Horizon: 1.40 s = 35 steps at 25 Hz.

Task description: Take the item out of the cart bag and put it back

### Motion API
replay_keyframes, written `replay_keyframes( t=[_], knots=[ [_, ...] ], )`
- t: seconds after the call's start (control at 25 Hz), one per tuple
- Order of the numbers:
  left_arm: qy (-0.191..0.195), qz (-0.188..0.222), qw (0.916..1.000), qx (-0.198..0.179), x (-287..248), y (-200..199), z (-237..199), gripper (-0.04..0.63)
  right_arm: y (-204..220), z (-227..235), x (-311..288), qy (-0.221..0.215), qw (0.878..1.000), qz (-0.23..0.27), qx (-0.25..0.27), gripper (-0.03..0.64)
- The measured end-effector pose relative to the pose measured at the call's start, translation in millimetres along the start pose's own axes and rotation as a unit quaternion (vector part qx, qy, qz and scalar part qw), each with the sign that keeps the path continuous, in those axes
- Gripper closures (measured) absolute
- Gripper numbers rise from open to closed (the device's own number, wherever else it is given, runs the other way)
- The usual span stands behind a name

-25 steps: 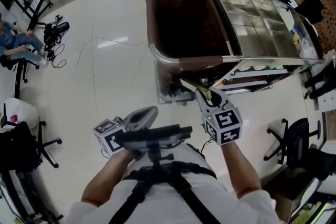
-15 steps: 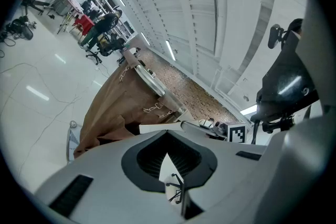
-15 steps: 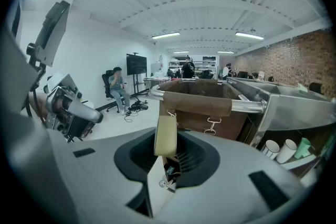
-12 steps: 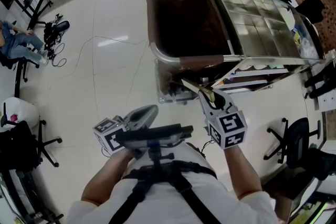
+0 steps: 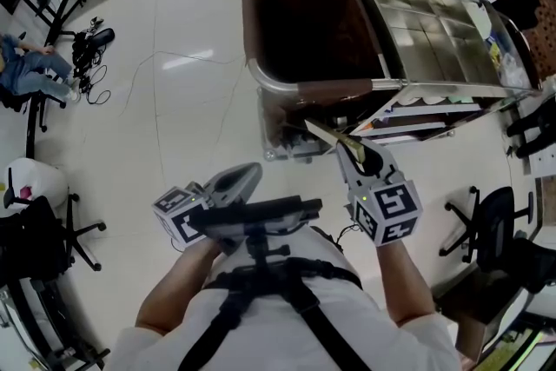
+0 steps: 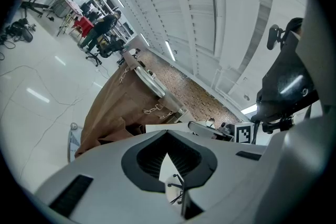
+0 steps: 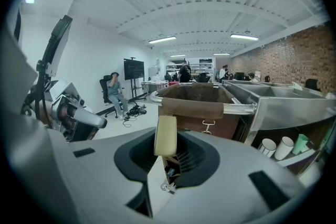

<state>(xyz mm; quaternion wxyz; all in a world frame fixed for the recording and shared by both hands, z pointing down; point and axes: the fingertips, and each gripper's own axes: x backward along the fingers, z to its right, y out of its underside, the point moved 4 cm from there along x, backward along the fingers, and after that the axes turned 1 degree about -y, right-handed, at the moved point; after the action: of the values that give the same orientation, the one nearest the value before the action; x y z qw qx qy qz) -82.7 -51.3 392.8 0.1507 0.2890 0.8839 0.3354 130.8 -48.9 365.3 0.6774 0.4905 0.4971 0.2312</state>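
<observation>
Pale yellow flat rectangular pad (image 7: 166, 135) pinched upright in the right tongs (image 5: 341, 145), just outside the near rim of the open-topped brown fabric cart bag (image 7: 192, 108).

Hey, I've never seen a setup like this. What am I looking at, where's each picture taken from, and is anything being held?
A person wears a head camera looking down and holds a hand tool with a two-fingered claw in each hand. The other two pictures come from cameras riding on those claws. On the floor stands a metal cart with a brown bag hung on its end. The right claw pinches a thin pale-yellow item; what it is I cannot tell. The left claw is closed and empty.
</observation>
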Motion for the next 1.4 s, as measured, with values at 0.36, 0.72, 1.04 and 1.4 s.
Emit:
replay_keyframes(
  t=[0.36, 0.72, 1.04, 1.4],
  knots=[
    [-0.009, 0.011, 0.9998, -0.016, 2, -6, 3, 0.595, -10, -3, 19, -0.001, 1.000, 0.017, -0.009, 0.541],
    [-0.009, 0.006, 0.9990, -0.045, 3, -5, 7, 0.595, -5, -3, 26, -0.001, 1.000, 0.014, -0.015, 0.541],
    [-0.013, 0.011, 0.9990, -0.042, 3, -6, 9, 0.595, -6, -5, 29, -0.001, 1.000, 0.017, -0.018, 0.541],
    [-0.009, 0.007, 0.9993, -0.035, 1, -3, 9, 0.595, -7, -4, 33, 0.000, 1.000, 0.017, -0.019, 0.541]
  ],
)
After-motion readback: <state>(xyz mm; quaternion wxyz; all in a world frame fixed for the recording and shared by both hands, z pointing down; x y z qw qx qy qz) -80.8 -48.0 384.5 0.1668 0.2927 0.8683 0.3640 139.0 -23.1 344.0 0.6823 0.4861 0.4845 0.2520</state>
